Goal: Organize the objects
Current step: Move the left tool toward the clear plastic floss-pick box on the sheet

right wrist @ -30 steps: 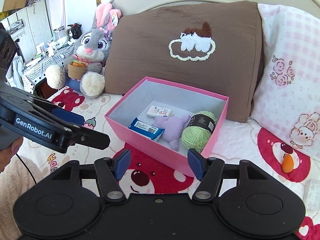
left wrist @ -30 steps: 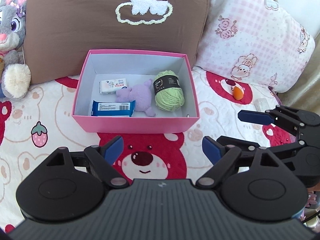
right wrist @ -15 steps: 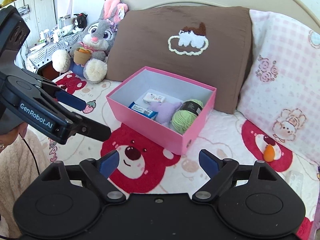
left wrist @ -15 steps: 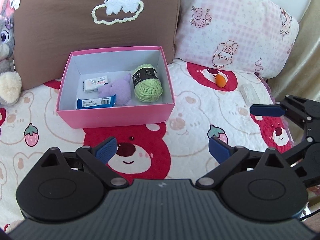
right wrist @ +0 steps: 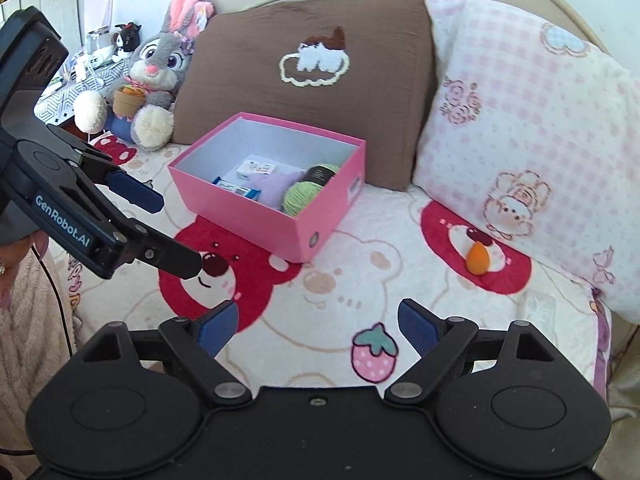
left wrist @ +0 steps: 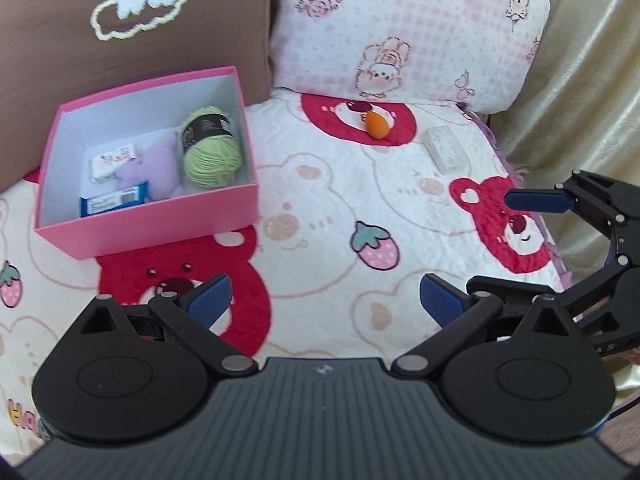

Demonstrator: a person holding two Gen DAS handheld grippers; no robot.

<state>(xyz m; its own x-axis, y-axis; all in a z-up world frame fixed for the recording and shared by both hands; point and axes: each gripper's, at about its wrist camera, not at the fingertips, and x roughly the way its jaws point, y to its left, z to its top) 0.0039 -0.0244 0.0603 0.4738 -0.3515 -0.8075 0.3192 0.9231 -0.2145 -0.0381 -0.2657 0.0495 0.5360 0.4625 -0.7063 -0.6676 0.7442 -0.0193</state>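
An open pink box [left wrist: 160,232] [right wrist: 256,220] stands on the bedspread. In it lie a green yarn ball [left wrist: 210,156] [right wrist: 302,196], a purple plush [left wrist: 154,168], a small white carton [left wrist: 112,160] and a blue packet [left wrist: 112,202]. To its right, an orange egg-shaped sponge [left wrist: 377,124] [right wrist: 477,258] rests on a red bear print, with a clear plastic case [left wrist: 446,148] [right wrist: 540,308] beyond it. My left gripper [left wrist: 324,300] [right wrist: 178,234] hangs open and empty over the bedspread, right of the box. My right gripper [right wrist: 318,322] [left wrist: 492,242] is open and empty too, short of the sponge.
A brown pillow [right wrist: 320,60] and a pink checked pillow [right wrist: 520,120] lean against the headboard behind the box. A grey rabbit plush [right wrist: 160,68] sits at the far left. A golden curtain [left wrist: 592,80] borders the bed's right edge. A fuzzy sleeve [right wrist: 24,320] shows at the left.
Both grippers have shifted to the right, away from the box, and their jaws have spread wider. The box has slid left in both views, and the clear case has come into the left wrist view.
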